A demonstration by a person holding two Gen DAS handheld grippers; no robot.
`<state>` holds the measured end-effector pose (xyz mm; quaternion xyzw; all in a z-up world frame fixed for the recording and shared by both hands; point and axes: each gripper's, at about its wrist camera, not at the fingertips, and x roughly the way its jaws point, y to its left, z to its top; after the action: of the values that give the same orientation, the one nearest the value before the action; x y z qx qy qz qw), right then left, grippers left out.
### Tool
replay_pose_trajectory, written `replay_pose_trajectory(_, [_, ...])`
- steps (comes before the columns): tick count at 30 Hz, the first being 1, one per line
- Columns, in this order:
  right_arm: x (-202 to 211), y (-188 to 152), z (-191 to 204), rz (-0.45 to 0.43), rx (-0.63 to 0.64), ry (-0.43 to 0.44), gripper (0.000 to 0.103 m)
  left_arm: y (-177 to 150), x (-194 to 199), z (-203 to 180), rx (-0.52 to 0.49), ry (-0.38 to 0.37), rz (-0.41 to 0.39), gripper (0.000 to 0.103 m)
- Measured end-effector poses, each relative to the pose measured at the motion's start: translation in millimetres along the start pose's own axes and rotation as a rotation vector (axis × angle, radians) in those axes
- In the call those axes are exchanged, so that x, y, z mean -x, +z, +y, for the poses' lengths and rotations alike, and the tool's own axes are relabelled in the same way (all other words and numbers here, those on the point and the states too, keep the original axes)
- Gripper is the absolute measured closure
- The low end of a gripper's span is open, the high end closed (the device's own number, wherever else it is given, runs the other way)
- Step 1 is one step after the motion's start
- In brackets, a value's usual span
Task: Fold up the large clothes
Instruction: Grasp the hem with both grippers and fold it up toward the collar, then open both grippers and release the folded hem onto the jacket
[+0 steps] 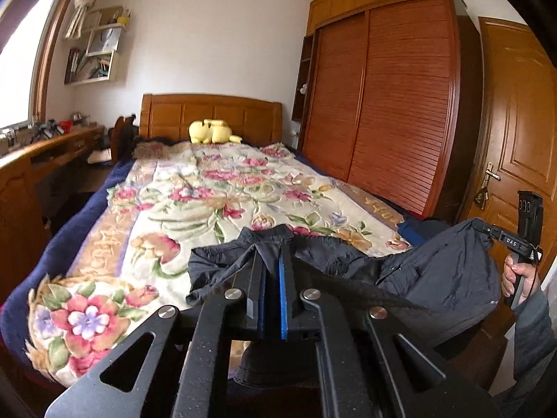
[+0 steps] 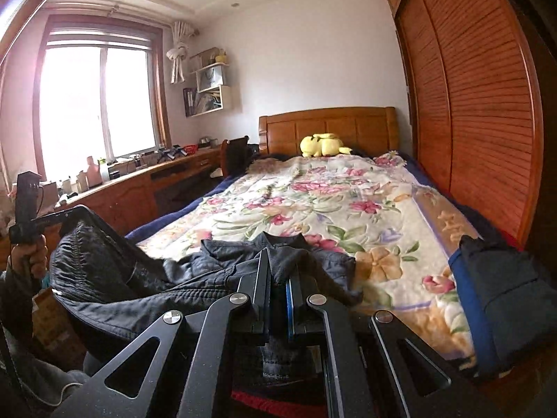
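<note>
Lit by daylight from a blown-out window (image 2: 97,101), with pink flare at its left edge. Soft, dim toward the wardrobe (image 2: 487,111). Heavy fisheye bending and black corners; slightly blurred throughout.

The bed (image 1: 209,188) runs from the foot, nearest me, to its headboard (image 1: 210,115) at the far wall. A blanket (image 1: 195,205) lies over the bed, and a plush toy (image 1: 213,131) sits on the bed just before the headboard. A jacket (image 1: 348,264) lies across the bed's foot end, part of it lifted off the bed's edge. Both hand-held grippers are at the bed's foot, the left hand-held gripper (image 1: 273,264) and the right hand-held gripper (image 2: 278,271) each closed on the jacket. A folded garment (image 2: 501,299) rests on the bed's right corner. The wardrobe (image 1: 383,104) stands along the bed's right side, the door (image 1: 518,122) beyond the wardrobe. The bench (image 2: 139,181) runs along the bed's left side under the window (image 2: 97,97), with shelves (image 2: 210,83) on the wall above.
</note>
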<state>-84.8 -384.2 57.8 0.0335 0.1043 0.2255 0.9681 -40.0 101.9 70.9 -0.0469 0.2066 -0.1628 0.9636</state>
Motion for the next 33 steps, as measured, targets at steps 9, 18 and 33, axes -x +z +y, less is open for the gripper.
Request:
replay_pose_trajectory(9, [-131,13,-44,0.107,-0.033,-0.014,0.097,6,-112,55,0.075,0.083,0.112,0.097])
replay_pose_trajectory(18, [-290,72,-69,0.14,-0.008,-0.086,0.097,60,-228,95,0.093,0.153,0.144,0.097])
replay_pose_trajectory(33, [-462,42,-86,0.311,-0.04,-0.181,0.095,54,-353,142,0.141,0.203,0.244,0.089])
